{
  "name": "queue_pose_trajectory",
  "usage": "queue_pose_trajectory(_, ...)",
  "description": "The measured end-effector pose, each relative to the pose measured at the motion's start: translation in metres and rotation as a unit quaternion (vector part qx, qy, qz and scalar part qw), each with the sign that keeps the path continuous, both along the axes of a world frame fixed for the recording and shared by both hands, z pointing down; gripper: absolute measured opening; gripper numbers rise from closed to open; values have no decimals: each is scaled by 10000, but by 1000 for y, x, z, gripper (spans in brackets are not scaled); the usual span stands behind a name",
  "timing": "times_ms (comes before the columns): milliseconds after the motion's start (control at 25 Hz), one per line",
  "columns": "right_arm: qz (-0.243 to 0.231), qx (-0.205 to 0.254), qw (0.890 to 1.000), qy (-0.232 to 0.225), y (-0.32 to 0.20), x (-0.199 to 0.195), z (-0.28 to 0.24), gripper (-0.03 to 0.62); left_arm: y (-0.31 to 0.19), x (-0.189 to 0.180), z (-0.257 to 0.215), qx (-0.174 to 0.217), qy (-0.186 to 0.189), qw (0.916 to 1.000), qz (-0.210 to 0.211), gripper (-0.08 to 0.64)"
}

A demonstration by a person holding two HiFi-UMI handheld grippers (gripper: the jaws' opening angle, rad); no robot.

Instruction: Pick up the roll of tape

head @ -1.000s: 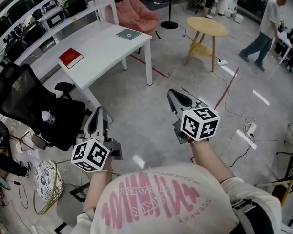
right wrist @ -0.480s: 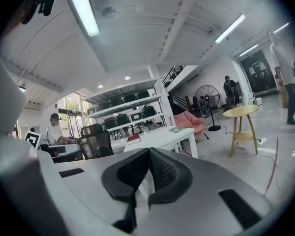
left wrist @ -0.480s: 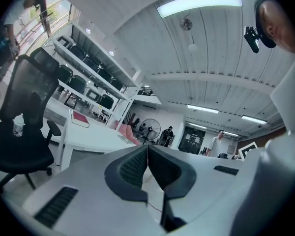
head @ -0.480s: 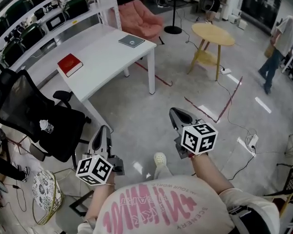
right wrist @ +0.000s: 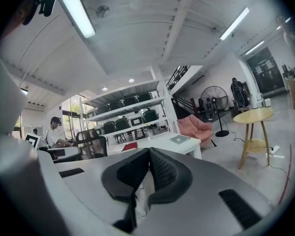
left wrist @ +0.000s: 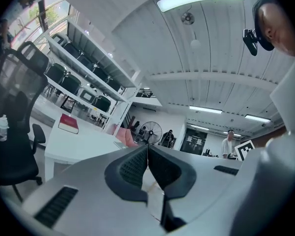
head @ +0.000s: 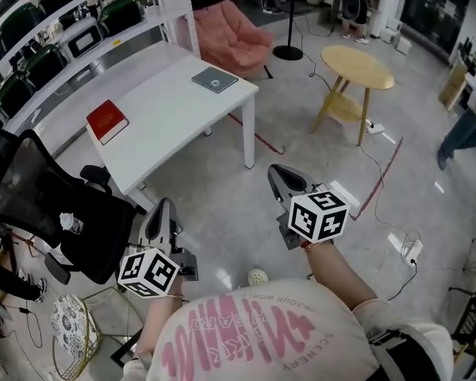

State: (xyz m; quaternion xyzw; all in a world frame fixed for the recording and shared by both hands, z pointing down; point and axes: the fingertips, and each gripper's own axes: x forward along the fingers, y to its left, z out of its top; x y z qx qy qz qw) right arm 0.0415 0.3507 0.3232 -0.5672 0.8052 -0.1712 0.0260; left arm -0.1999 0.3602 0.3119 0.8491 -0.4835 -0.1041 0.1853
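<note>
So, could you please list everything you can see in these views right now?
white table: one, white, left of centre
book: one, red, on the table's left part
flat item: one, grey, near the table's far corner
office chair: one, black, lower left, beside the table
armchair: one, pink, beyond the table
side table: one, pale wood, round, upper right
shelving: one run, white, far left, holding dark cases
power strip: one, white, on the floor at right
roll of tape: none to be seen
left gripper: one, grey, jaws together, empty
right gripper: one, grey, jaws together, empty
</note>
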Motion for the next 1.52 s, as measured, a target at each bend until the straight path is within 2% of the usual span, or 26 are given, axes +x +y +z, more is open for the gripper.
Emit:
queue_pose_trajectory(400, -226, 304, 9993, 30, -130, 48, -20, 15, -111, 41, -7, 181, 46, 9995, -258, 25)
queue_pose_trajectory(520, -269, 283, 9992, 44, -157, 60, -18, 15, -133, 51, -5, 179, 83, 9993, -309, 25)
queue_pose_trajectory(720, -285, 42, 9996, 28, -178, 72, 4, 15, -160, 63, 12, -37, 58, 9994, -349, 25)
queue_pose_trajectory(1080, -65, -340, 9994, 8, -221, 92, 50, 15, -221, 83, 48, -327, 63, 9994, -135, 25)
queue_pose_trajectory(1520, 134, -574, 9981, 164, -351, 83, 63, 15, -380, 99, 53, -378, 181, 9986, 314, 25)
